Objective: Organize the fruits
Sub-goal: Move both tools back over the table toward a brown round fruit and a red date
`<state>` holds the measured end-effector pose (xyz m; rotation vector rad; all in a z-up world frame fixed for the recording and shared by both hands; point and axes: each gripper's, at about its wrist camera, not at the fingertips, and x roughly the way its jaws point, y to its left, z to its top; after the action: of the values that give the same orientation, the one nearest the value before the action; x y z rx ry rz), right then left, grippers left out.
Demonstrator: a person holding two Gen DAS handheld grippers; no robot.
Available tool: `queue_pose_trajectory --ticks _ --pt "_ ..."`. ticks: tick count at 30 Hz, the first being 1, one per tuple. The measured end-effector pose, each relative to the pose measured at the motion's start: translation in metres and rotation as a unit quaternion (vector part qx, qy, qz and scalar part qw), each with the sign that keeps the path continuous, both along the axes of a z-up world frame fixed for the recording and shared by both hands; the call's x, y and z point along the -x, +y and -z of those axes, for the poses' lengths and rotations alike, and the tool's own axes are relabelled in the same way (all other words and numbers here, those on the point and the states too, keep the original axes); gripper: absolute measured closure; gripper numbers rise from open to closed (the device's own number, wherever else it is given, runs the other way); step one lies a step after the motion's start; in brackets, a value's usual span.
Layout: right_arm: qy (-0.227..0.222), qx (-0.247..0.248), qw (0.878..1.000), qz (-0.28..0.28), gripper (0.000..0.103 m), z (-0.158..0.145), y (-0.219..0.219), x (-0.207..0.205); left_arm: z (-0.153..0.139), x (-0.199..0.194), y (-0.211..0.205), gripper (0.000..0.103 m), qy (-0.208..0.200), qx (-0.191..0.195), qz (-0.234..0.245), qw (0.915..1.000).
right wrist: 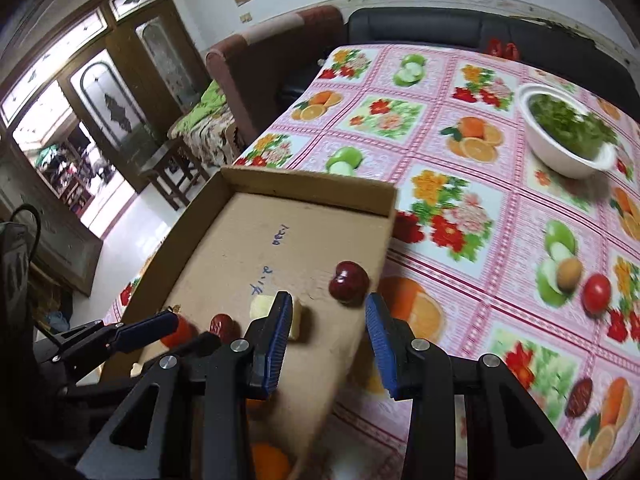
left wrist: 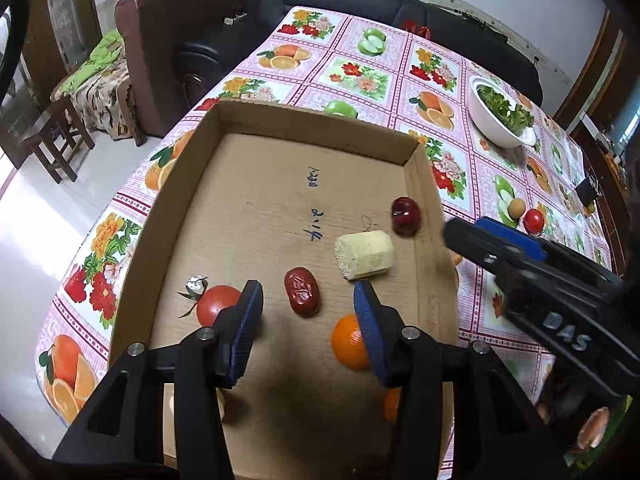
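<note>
Above the cardboard tray, the left gripper hangs open and empty over a red date; the right gripper, also open, straddles the tray wall. Remaining fruit, a tomato included, waits on the tablecloth; approach squarely before closing.

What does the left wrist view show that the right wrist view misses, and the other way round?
Only the left wrist view shows the foil-wrapped piece beside the tomato in the box and the whole orange.

Only the right wrist view shows the dried date on the cloth and the glass-panelled doors.

Both show the cardboard box, dark red fruit, corn chunk, date in the box, bowl of greens, brown egg and loose tomato.
</note>
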<state>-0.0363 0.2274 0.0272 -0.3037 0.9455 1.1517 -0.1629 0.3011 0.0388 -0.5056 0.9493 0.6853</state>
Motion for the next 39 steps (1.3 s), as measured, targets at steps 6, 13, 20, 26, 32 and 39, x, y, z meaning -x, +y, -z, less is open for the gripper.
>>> queue_pose_trajectory --ticks 6,13,20,26,32,39 --pt "0.004 -0.021 0.999 0.027 0.056 -0.013 -0.039 -0.005 -0.005 -0.006 -0.016 0.057 -0.003 -0.003 0.014 0.9999" --pt "0.008 -0.028 0.998 0.052 0.056 -0.014 -0.077 -0.011 -0.011 -0.013 -0.040 0.057 -0.005 -0.011 0.034 0.9993" --pt "0.015 -0.030 0.997 0.076 0.056 -0.010 -0.109 -0.016 -0.015 -0.019 -0.058 0.057 -0.009 -0.011 0.052 0.9986" --pt "0.018 -0.027 0.994 0.100 0.056 -0.005 -0.138 -0.018 -0.015 -0.027 -0.077 0.057 -0.011 -0.007 0.074 0.9972" --pt "0.023 -0.030 0.991 0.131 0.056 -0.002 -0.173 -0.025 -0.016 -0.037 -0.095 0.057 -0.012 -0.003 0.097 0.9952" --pt "0.028 -0.033 0.986 0.161 0.056 0.002 -0.209 -0.035 -0.016 -0.050 -0.119 0.057 -0.008 -0.009 0.124 0.9922"
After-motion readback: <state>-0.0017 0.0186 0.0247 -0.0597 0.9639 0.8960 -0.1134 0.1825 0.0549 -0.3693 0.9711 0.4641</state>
